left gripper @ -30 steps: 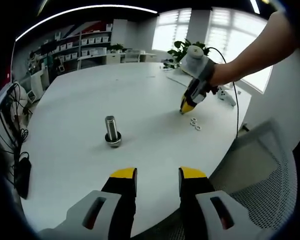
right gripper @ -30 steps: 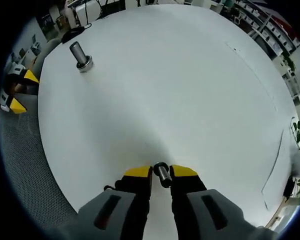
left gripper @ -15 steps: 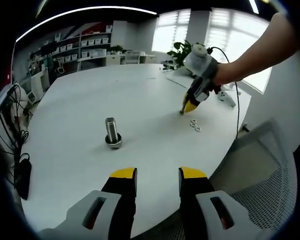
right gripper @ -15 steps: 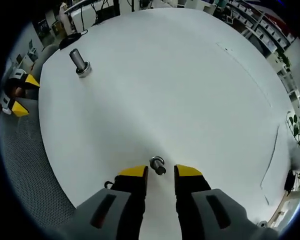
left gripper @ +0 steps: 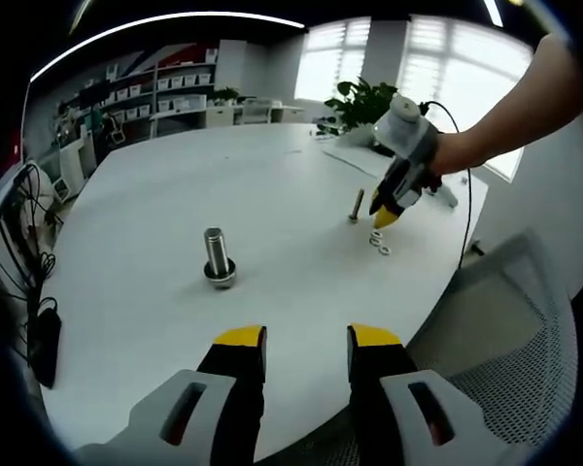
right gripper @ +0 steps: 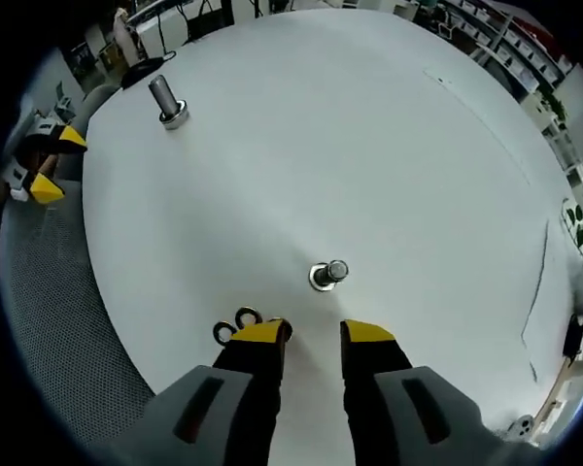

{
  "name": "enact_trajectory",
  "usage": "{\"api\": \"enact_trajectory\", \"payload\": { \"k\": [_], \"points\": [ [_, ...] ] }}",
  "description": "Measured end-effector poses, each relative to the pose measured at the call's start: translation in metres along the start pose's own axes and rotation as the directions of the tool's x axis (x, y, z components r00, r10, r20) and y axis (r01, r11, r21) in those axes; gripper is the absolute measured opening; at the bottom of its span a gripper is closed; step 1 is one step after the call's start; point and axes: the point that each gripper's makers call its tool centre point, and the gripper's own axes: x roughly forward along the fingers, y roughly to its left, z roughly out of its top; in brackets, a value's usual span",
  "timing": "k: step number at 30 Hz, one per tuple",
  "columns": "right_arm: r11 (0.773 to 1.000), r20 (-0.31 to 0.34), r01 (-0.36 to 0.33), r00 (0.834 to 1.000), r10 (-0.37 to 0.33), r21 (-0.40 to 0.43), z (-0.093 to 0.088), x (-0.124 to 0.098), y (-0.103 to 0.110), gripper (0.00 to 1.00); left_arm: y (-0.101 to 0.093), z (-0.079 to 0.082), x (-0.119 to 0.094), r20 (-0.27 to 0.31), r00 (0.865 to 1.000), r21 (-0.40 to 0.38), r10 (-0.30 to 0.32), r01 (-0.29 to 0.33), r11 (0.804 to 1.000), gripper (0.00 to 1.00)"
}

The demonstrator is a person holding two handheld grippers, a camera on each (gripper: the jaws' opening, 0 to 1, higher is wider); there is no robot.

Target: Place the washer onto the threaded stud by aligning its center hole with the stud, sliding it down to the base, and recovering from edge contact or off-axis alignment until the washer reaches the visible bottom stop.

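Stud [right gripper: 326, 275] upright on table [right gripper: 389, 146], washers [right gripper: 235, 324] just beside it, second stud [right gripper: 167, 101] well apart across the table

My left hand-held gripper [left gripper: 304, 342]: two blocky jaws, yellow tips, black mid sections, grey housings w/ a slot cut in each. Right hand-held gripper [right gripper: 308, 335] has the same build – yellow tips, black jaws, grey slotted bodies. In the left gripper view the right hand-held gripper shows yellow-tipped w/ a grey-white top unit and a thin black cable trailing off it; my forearm [left gripper: 510, 112] behind it is bare, no sleeve visible
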Motion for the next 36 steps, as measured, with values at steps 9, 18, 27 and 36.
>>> {"api": "enact_trajectory", "payload": {
  "k": [9,18,27,36],
  "points": [
    [0.999,-0.009,-0.027,1.0,0.026,-0.025,-0.002,0.003,0.011,0.25,-0.002,0.0,0.0,-0.005,1.0,0.003,-0.007,0.007,1.0,0.31],
    [0.999,-0.021,-0.033,0.999,0.033,-0.028,-0.003,0.006,0.01,0.24,-0.002,-0.001,0.001,-0.007,1.0,0.003,-0.009,0.009,1.0,0.31],
    [0.997,-0.047,-0.058,0.997,0.055,-0.054,-0.006,0.005,0.011,0.19,-0.002,-0.002,0.001,-0.011,1.0,0.004,-0.01,0.01,1.0,0.31],
    [0.997,-0.113,-0.054,0.992,0.047,-0.052,-0.005,0.008,0.008,0.17,-0.002,-0.002,0.001,-0.015,1.0,0.006,-0.007,0.007,1.0,0.31]
  ]
}}
